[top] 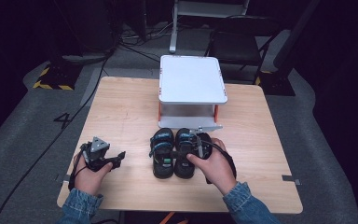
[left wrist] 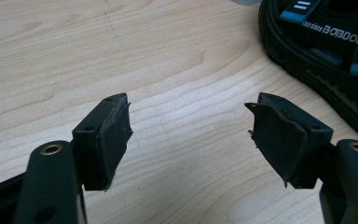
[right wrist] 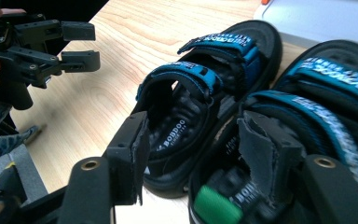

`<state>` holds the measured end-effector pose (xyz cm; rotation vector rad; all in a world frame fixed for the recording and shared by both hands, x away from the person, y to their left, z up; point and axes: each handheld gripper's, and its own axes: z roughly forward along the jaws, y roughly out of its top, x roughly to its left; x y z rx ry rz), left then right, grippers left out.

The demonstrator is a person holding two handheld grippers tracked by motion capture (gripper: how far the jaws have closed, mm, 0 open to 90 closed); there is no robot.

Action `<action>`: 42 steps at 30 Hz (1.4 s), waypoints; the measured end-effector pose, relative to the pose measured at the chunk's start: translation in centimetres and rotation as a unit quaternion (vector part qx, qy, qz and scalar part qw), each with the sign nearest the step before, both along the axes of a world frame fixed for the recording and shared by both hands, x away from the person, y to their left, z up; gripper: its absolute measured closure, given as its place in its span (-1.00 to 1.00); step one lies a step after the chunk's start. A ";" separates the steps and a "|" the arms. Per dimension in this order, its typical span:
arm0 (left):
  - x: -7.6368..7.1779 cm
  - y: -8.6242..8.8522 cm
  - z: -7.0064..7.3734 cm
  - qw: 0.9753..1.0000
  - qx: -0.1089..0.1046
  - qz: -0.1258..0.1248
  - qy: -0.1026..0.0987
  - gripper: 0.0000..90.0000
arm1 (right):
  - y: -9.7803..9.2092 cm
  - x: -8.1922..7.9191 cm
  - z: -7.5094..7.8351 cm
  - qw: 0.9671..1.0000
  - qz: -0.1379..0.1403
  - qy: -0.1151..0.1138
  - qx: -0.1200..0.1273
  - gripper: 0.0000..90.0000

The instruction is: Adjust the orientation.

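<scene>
Two black sandals with blue straps lie side by side at the table's middle front, the left sandal [top: 162, 154] [right wrist: 205, 93] and the right sandal [top: 184, 156] [right wrist: 326, 93]. My right gripper [top: 189, 151] [right wrist: 196, 158] hovers at their heel ends, open. One jaw stands over the left sandal's heel and the other at the right sandal's heel, with nothing clamped. My left gripper [top: 120, 156] [left wrist: 191, 135] [right wrist: 81, 44] is held low over bare wood to the left of the sandals, open and empty. The left sandal's edge [left wrist: 326, 56] is just beyond its right jaw.
A white two-level stand [top: 192, 79] with orange posts sits at the back centre of the wooden table [top: 121, 107], just behind the sandals' toes. Bare wood stretches to the left and right. Cables and a dark chair [top: 237, 44] are on the floor beyond.
</scene>
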<state>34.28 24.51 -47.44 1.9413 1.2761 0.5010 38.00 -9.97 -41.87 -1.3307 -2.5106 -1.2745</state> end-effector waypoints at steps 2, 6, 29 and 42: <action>0.0 -0.1 -0.1 1.000 0.001 0.000 0.001 -0.37 | 0.6 0.2 -0.4 1.000 0.000 0.014 0.007 -0.07; -0.2 -0.4 -0.2 1.000 0.002 -0.008 0.000 -0.37 | 1.4 0.6 -0.7 1.000 -0.009 0.027 0.010 -0.06; -0.2 -0.7 -0.5 1.000 0.008 -0.015 0.002 -0.37 | 2.5 0.0 -2.5 0.996 -0.051 -0.007 -0.074 -0.13; -0.1 -0.9 -0.7 1.000 0.009 -0.018 0.006 -0.37 | 3.8 -0.1 -3.5 0.988 -0.044 -0.045 -0.138 0.41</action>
